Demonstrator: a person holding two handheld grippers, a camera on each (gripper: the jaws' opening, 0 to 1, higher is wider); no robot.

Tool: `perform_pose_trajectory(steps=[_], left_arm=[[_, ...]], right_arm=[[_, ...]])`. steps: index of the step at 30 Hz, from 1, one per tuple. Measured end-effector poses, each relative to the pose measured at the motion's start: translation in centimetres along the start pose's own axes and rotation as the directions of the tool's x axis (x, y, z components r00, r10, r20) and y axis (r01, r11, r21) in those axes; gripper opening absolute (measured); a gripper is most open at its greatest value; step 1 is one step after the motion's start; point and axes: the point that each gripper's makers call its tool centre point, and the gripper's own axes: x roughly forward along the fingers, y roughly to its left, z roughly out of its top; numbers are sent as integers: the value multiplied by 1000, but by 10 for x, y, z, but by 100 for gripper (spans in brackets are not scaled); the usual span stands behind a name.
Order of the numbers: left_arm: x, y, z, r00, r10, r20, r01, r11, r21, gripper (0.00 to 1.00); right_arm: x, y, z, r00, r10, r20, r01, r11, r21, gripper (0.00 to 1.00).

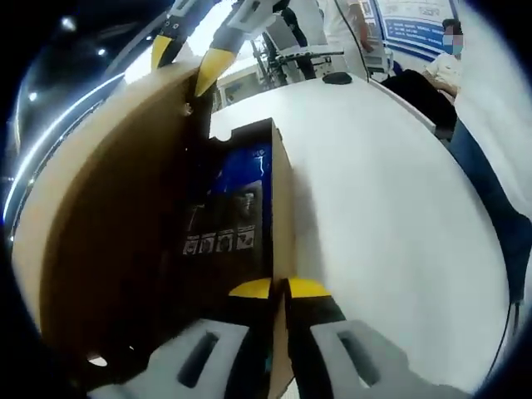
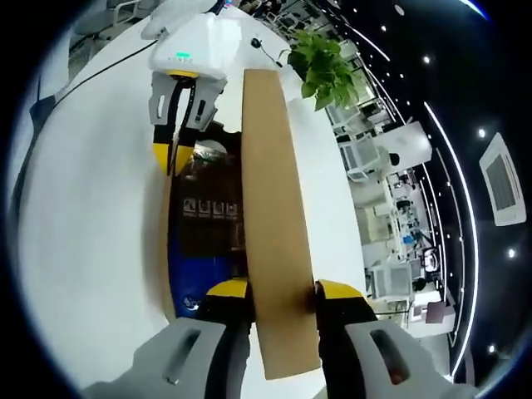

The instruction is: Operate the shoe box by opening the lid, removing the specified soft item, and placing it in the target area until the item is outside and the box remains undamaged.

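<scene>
White table [image 1: 382,208]; left tongs [image 1: 279,289] pinch box wall [image 1: 283,208]; right tongs [image 2: 281,293] clamp raised lid [image 2: 273,208].

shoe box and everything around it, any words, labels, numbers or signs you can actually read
None can be read.
Blue and black package inside the shoe box: a row of small square icons and white marks, too small and blurred.
Blue poster on the far wall: lines of text, too small.
White housing of the left gripper: a small green mark, no legible characters.
</scene>
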Motion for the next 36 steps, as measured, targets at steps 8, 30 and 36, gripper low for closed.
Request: perform_pose_trajectory(steps=[8, 30, 36], left_arm=[[0, -2, -1, 999, 22, -46, -23, 1000, -11, 4], [1, -3, -2, 995, -1, -100, -2, 1000, -22, 4], [1, -2, -1, 997, -4, -77, 2, 1000, -25, 4]], right_arm=[[5, -16, 3, 995, 70, 66, -71, 997, 2, 28], [11, -37, 3, 994, 62, 92, -65, 998, 25, 27], [13, -40, 3, 999, 16, 51, -18, 999, 45, 26]])
